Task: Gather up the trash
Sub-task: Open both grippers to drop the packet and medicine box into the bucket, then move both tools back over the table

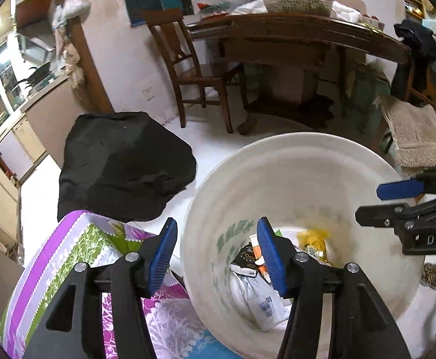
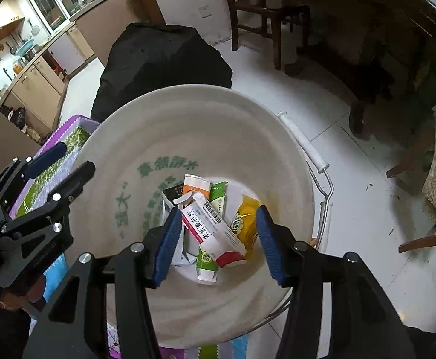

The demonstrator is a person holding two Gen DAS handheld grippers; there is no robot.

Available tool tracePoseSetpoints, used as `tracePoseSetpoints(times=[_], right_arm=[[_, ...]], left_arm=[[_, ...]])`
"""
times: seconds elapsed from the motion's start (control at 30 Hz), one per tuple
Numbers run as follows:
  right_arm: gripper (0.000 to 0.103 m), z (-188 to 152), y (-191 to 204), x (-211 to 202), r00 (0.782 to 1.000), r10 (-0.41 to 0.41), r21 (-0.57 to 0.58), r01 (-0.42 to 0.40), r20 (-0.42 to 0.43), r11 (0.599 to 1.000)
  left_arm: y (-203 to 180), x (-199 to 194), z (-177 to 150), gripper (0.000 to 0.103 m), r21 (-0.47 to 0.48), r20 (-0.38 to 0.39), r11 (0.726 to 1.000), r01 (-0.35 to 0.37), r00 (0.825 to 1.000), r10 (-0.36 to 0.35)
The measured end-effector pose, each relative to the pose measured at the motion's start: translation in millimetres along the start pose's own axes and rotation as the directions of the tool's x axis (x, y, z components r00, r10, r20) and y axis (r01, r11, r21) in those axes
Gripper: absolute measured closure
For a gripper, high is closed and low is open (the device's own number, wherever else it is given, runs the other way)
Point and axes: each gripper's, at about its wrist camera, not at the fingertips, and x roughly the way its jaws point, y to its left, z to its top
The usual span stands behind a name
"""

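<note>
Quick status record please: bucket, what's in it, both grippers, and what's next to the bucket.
bucket: white pail, green print inside, wire handle down on its right side
contents: red-and-white medicine box on top, green sachets, yellow packet, orange-and-white box
left gripper: open, empty, over the rim
right gripper: open, empty, above the contents
beside bucket: black bag on the floor, floral cloth

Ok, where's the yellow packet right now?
In the right wrist view, the yellow packet lies at the bottom of the white bucket, right of the red-and-white box.
</note>
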Motion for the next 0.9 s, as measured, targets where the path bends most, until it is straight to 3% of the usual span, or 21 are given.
tracePoseSetpoints(times=[0.17, 0.33, 0.47, 0.57, 0.63, 0.7, 0.9], right_arm=[[0.053, -9, 7, -5, 0.999, -0.004, -0.023, 0.005, 0.044, 1.000], [0.053, -20, 17, -18, 0.986, -0.030, -0.043, 0.037, 0.164, 0.998], [0.053, -30, 23, -25, 0.968, -0.025, -0.042, 0.037, 0.249, 0.998], [0.038, -36, 28, -34, 0.945, -0.023, -0.062, 0.045, 0.326, 0.997], [0.018, -38, 30, -45, 0.922, -0.034, -0.065, 0.064, 0.385, 0.996], [0.015, -40, 30, -53, 0.908, -0.022, -0.056, 0.050, 0.418, 0.997], [0.006, -41, 38, -58, 0.905, 0.045, -0.085, -0.010, 0.424, 0.996]], left_arm=[[1, -19, -6, 0.046, -0.032, 0.053, 0.999, -0.044, 0.998, 0.045], [2, -39, -12, 0.046, -0.056, 0.114, 0.994, -0.096, 0.988, 0.101], [-5, -55, -19, 0.038, -0.063, 0.153, 0.989, -0.135, 0.978, 0.143], [-6, -63, -26, 0.034, -0.069, 0.163, 0.987, -0.142, 0.975, 0.152], [-6, -67, -30, 0.033, -0.075, 0.166, 0.985, -0.152, 0.973, 0.163], [-4, -69, -35, 0.033, -0.091, 0.159, 0.983, -0.158, 0.972, 0.171], [5, -71, -44, 0.030, -0.135, 0.123, 0.979, -0.153, 0.978, 0.170]])
